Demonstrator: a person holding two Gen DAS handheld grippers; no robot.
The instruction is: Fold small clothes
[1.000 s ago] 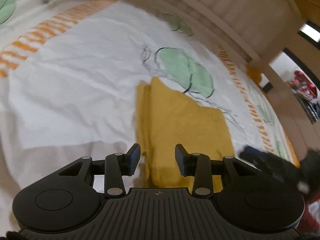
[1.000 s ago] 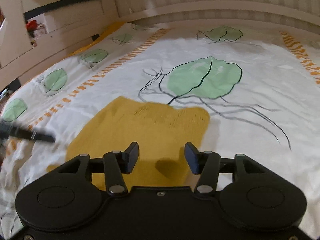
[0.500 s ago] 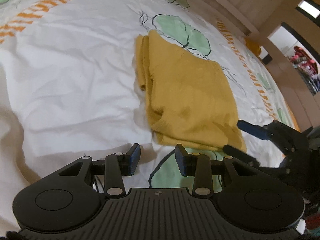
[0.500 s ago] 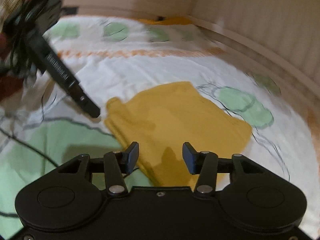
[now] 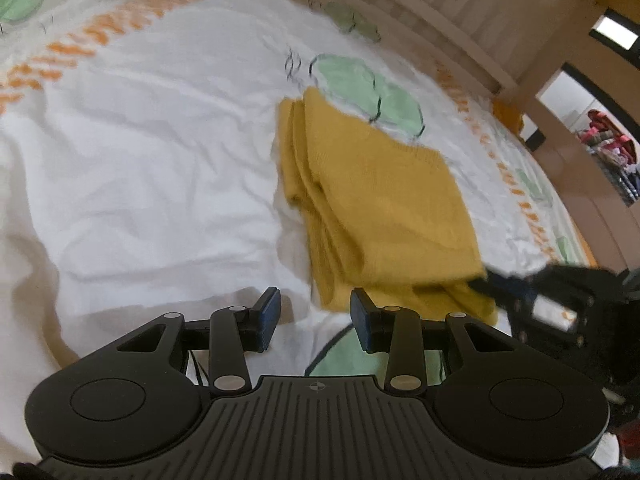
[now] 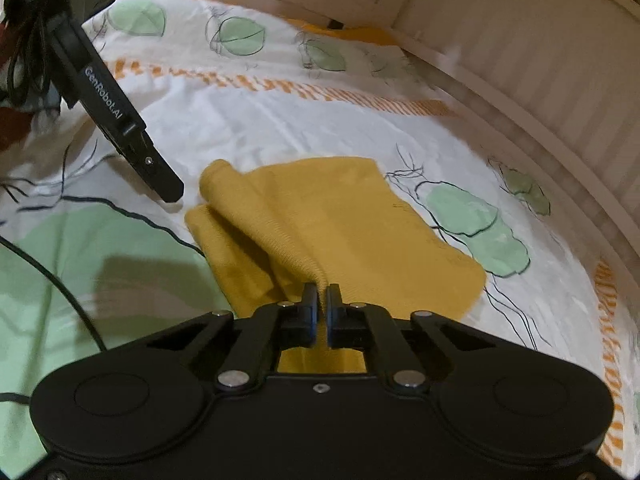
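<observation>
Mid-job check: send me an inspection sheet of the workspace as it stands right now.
Surface: bed sheet, white with green leaf prints and orange stripes, wrinkled.
Job's things: yellow garment, folded in layers, lying on the sheet.
Clutter: nothing seen.
Grippers: right gripper has just been closing and is shut on the garment's near edge; left gripper open, beside the garment's corner, holding nothing.
Cables: black cable across the sheet.
Surroundings: slatted bed frame; clothes rack beyond.

Mustard-yellow knitted garment (image 6: 340, 224), plain all over. White bedsheet (image 5: 152, 152) shows pale green leaves outlined in black. Orange dashed stripes too.
</observation>
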